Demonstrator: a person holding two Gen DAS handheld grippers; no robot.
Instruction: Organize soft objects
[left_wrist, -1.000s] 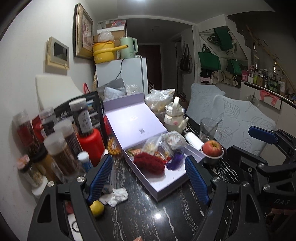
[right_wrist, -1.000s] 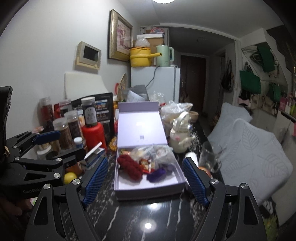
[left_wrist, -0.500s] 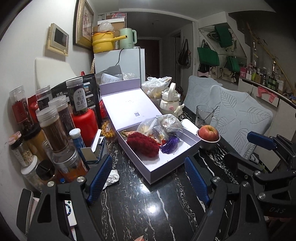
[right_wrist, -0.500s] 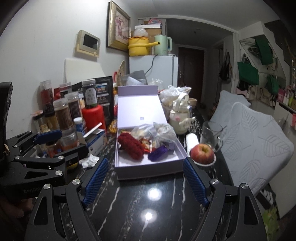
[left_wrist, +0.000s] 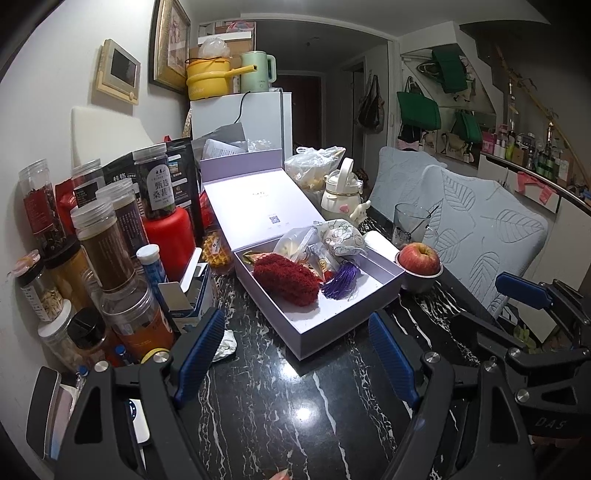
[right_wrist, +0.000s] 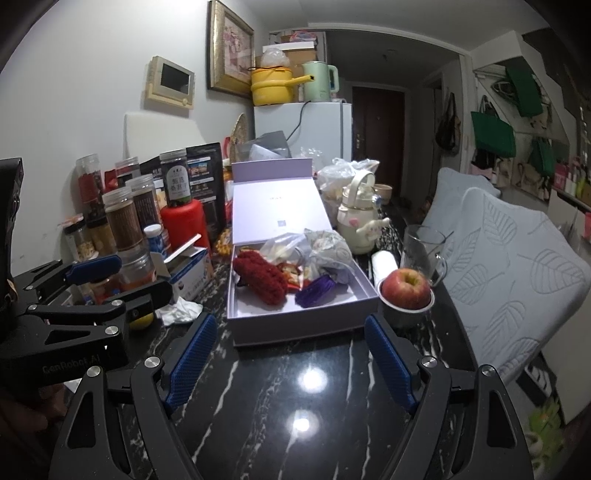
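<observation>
An open lilac box (left_wrist: 347, 325) (right_wrist: 295, 325) stands on the black marble table. In it lie a red fuzzy item (left_wrist: 286, 278) (right_wrist: 260, 278), a purple tassel (left_wrist: 341, 282) (right_wrist: 314, 291), a patterned cloth pouch (left_wrist: 341, 236) (right_wrist: 330, 251) and clear bags. My left gripper (left_wrist: 295, 354) is open and empty, just short of the box's near corner. My right gripper (right_wrist: 290, 360) is open and empty, in front of the box. A crumpled white tissue (left_wrist: 225, 345) (right_wrist: 179, 312) lies left of the box.
Several jars (left_wrist: 107, 254) and a red bottle (left_wrist: 171, 240) crowd the left side. An apple in a metal cup (left_wrist: 419, 260) (right_wrist: 406, 290), a glass mug (right_wrist: 423, 251) and a white kettle (right_wrist: 360, 218) stand right of the box. Cushioned chairs (right_wrist: 517, 266) are at right.
Both grippers have pulled back from the box and risen slightly; the box now sits farther off and more of the table shows in front. Both stay open.
</observation>
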